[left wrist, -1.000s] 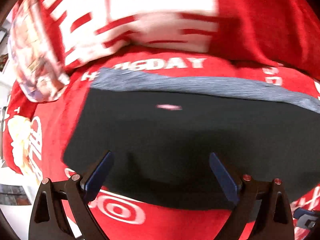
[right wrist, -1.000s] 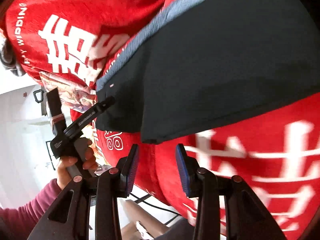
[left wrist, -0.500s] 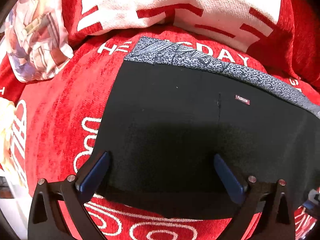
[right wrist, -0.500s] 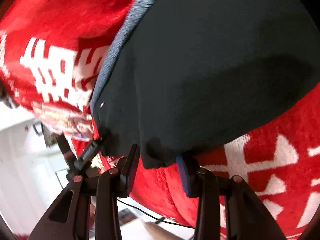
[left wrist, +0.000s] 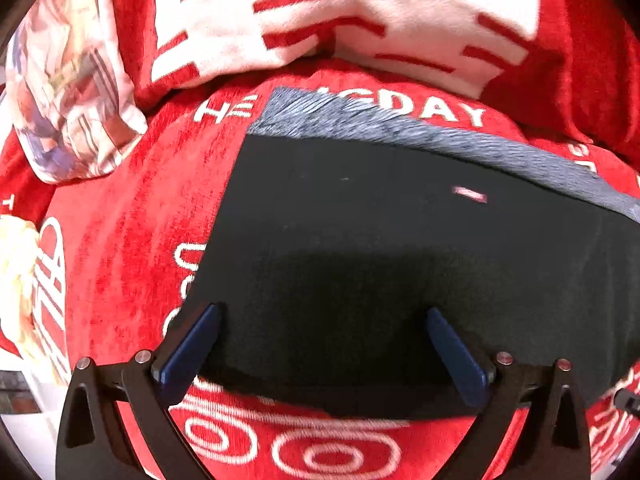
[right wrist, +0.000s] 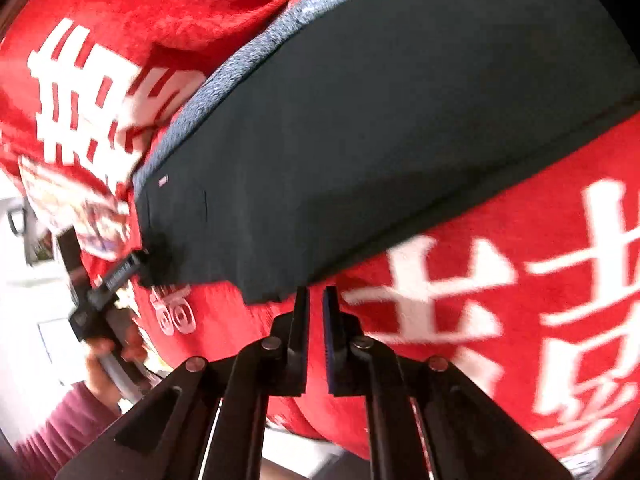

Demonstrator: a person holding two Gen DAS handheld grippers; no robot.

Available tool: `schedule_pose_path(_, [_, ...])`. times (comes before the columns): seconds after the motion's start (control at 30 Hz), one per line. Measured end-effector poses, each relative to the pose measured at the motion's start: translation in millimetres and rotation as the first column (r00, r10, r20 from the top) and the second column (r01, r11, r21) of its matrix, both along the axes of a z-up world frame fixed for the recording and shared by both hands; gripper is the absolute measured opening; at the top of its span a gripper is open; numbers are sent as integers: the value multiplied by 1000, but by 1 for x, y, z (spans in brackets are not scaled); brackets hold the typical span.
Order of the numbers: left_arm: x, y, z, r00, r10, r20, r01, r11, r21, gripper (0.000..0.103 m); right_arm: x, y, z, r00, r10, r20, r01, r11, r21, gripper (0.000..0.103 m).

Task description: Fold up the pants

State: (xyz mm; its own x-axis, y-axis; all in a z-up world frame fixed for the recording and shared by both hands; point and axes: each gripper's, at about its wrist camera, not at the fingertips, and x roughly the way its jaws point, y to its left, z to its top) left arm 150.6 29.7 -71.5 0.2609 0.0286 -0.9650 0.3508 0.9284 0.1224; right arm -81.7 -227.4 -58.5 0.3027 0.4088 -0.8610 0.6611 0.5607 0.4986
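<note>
The black pants (left wrist: pixel 380 248) with a grey patterned waistband (left wrist: pixel 420 136) lie flat on a red blanket with white lettering (left wrist: pixel 120 240). My left gripper (left wrist: pixel 320 344) is open, its blue pads wide apart over the pants' near edge. In the right wrist view the pants (right wrist: pixel 380 140) stretch away to the upper right, waistband (right wrist: pixel 224 84) on the left. My right gripper (right wrist: pixel 316 304) is nearly shut, empty, just below the pants' near corner. The left gripper (right wrist: pixel 136 264) shows there at the pants' left corner.
A red and white pillow (left wrist: pixel 320 12) lies behind the waistband. A pale printed cushion (left wrist: pixel 68 92) sits at the far left. The blanket's edge drops off below the right gripper (right wrist: pixel 280 436), with white floor at the left (right wrist: pixel 24 340).
My right gripper has closed from open to nearly shut and slid just off the pants' corner. The left gripper stays open over the near edge, shifted slightly.
</note>
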Motion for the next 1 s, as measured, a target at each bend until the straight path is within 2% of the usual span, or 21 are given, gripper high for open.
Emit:
schedule_pose_path(0.1, [-23, -26, 26, 997, -67, 33, 68, 996, -50, 103, -8, -21, 33, 998, 59, 12, -56, 987, -152, 18])
schedule_pose_path(0.17, [-39, -52, 31, 992, -120, 33, 122, 988, -91, 103, -6, -40, 47, 997, 78, 15, -72, 964, -256, 18])
schedule_pose_path(0.23, [-55, -89, 26, 987, -163, -5, 161, 978, -131, 103, 1, -59, 49, 997, 75, 5, -70, 950, -304, 18])
schedule_pose_path(0.33, [-72, -136, 5, 981, -186, -62, 174, 972, -156, 103, 7, -74, 35, 995, 86, -45, -97, 931, -351, 18])
schedule_pose_path(0.4, [-86, -155, -12, 975, -200, -97, 187, 973, -132, 103, 4, -73, 21, 992, 96, -82, -118, 932, -342, 17])
schedule_pose_path(0.43, [-97, -164, -24, 967, -221, -128, 209, 973, -100, 103, -3, -69, 20, 994, 94, -58, -108, 927, -360, 17])
schedule_pose_path(0.47, [-104, -166, -29, 965, -230, -124, 221, 972, -83, 103, -6, -66, 22, 993, 104, -55, -117, 919, -377, 17])
schedule_pose_path(0.5, [-111, -164, -24, 972, -223, -69, 217, 972, -85, 103, -7, -62, 23, 990, 122, -71, -140, 912, -386, 17])
schedule_pose_path(0.57, [-112, -163, -23, 970, -228, -86, 221, 972, -82, 103, -12, -54, 23, 984, 149, -99, -177, 898, -403, 17])
schedule_pose_path(0.7, [-102, -155, -17, 972, -195, -134, 187, 980, -66, 103, -25, -53, 16, 980, 130, -149, -172, 932, -320, 18])
schedule_pose_path(0.77, [-99, -151, -8, 972, -209, -111, 205, 978, -46, 103, -31, -51, 25, 986, 117, -119, -149, 935, -321, 18])
schedule_pose_path(0.87, [-94, -144, 10, 973, -226, -49, 225, 974, -25, 103, -35, -47, 42, 983, 160, -88, -180, 929, -322, 19])
schedule_pose_path(1.0, [-75, -113, 35, 985, -169, 34, 170, 985, -28, 103, -9, -41, 55, 968, 249, -33, -248, 929, -275, 26])
